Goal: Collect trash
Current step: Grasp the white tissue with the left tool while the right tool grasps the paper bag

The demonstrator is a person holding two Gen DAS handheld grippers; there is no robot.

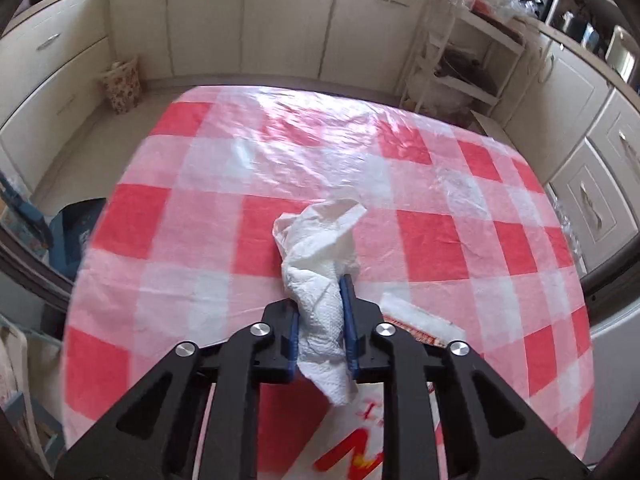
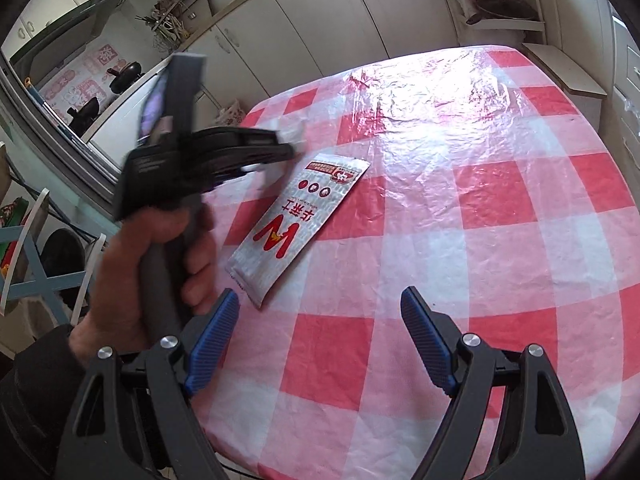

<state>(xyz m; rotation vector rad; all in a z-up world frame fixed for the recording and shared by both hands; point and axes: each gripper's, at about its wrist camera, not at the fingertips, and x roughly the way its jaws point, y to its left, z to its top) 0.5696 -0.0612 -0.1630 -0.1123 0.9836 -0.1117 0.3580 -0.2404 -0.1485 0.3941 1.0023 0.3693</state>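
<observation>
The counter point(image 2: 460, 208) is the largest item before you. It carries a red-and-white checked cloth under a wrinkled clear plastic sheet, and cream cabinet doors point(image 1: 280, 20) stand behind its far edge.

All places below are given relative to the snack wrapper point(image 2: 298, 224), a flat silver pouch with a red W and red print. It lies flat on the counter, slightly left of centre in the right wrist view. In the left wrist view only parts of it show, below and beside the black linkage.

Your left hand-held gripper point(image 1: 323, 320) sits directly over the wrapper. Its blue pads point(image 1: 349, 320) are pinched on a crumpled white paper towel point(image 1: 320, 264). The towel is squeezed between both pads. Its free end stands out beyond the fingertips, on the far side of the wrapper, and a short tail hangs back toward the camera. Whether the towel's free end touches the counter cannot be told.

Your left hand point(image 2: 160, 264) grips the grey handle of this tool, to the left of the wrapper in the right wrist view. A dark sleeve covers the wrist.

Your right hand-held gripper point(image 2: 320, 320) is just nearer than the wrapper's near end. Its jaws are spread wide with nothing between them. The left blue pad is just beside the wrapper's near corner.
</observation>
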